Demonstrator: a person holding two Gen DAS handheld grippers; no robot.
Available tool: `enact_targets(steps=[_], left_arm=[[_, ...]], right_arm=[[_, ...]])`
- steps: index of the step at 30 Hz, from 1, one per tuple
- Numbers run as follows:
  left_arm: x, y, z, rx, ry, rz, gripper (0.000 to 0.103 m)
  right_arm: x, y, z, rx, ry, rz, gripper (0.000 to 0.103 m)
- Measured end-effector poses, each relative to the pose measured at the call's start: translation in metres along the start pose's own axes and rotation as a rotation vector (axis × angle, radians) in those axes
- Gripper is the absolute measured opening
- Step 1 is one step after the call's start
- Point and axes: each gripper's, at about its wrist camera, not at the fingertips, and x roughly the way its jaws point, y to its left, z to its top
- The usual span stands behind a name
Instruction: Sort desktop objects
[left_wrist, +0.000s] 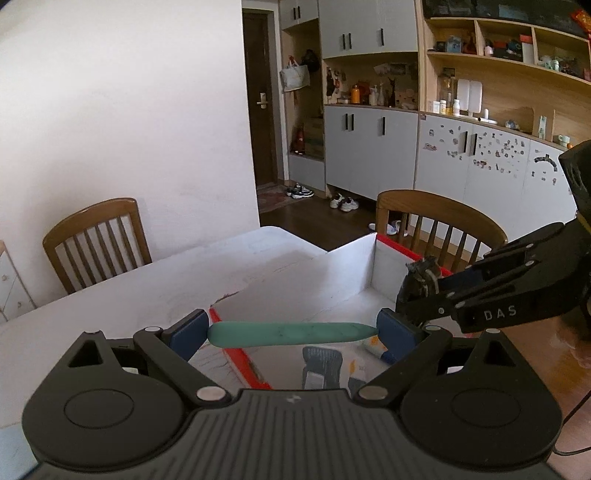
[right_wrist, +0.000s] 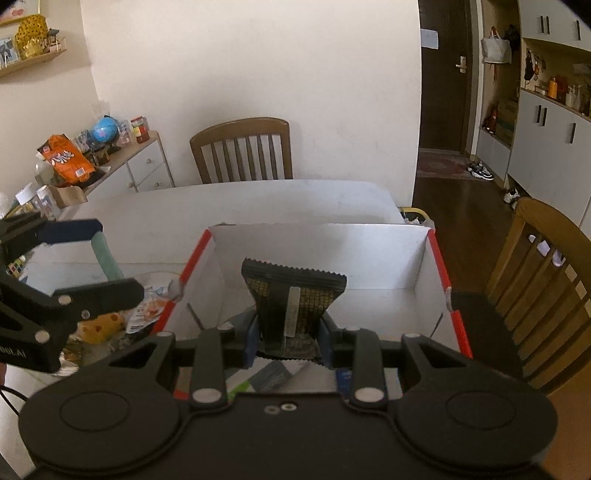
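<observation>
Left gripper (left_wrist: 293, 334) clamps the teal pen-like stick (left_wrist: 291, 334) end-to-end, axis crosswise, over box (left_wrist: 351, 266) edge; right gripper (right_wrist: 288, 339), clamped on dark snack packet (right_wrist: 293, 299), sits further inside.

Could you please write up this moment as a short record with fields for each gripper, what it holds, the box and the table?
left gripper: shut on green pen, held crosswise by its two ends
right gripper: shut on dark snack packet, held upright
box: white inside, red edges, open top; papers and small packs lie on its floor
position: right gripper holds the packet over the box; left gripper is at the box's left edge
table: white; loose wrappers lie left of the box
surroundings: wooden chair behind the table
</observation>
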Motion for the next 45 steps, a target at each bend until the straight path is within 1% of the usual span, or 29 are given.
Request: enact_targets(steps=[8, 13, 18, 25, 31, 35, 40, 45], left_arm=[[0.026, -0.009, 0.004, 0.029, 0.029, -0.04, 0.098], [0.043, -0.017, 0.006, 0.047, 0.053, -0.065, 0.098], [0.059, -0.024, 0.011, 0.063, 0.083, -0.099, 0.098], [0.08, -0.037, 0.012, 0.116, 0.127, -0.106, 0.098], [0.089, -0.039, 0.009, 0.082, 0.15, -0.127, 0.098], [0.095, -0.043, 0.007, 0.082, 0.164, -0.135, 0.098], [0.111, -0.05, 0.008, 0.085, 0.211, -0.119, 0.098], [0.121, -0.047, 0.01, 0.07, 0.26, -0.132, 0.098]], right_arm=[[0.016, -0.022, 0.005, -0.008, 0.04, -0.012, 0.032], [0.026, -0.029, 0.008, -0.029, 0.063, -0.024, 0.032], [0.04, -0.036, 0.014, -0.048, 0.089, -0.01, 0.031], [0.062, -0.05, 0.023, -0.077, 0.136, -0.013, 0.031], [0.078, -0.054, 0.024, -0.092, 0.17, -0.015, 0.031], [0.083, -0.058, 0.026, -0.09, 0.178, -0.013, 0.031], [0.093, -0.061, 0.026, -0.102, 0.217, -0.018, 0.031], [0.106, -0.065, 0.029, -0.109, 0.254, -0.038, 0.031]])
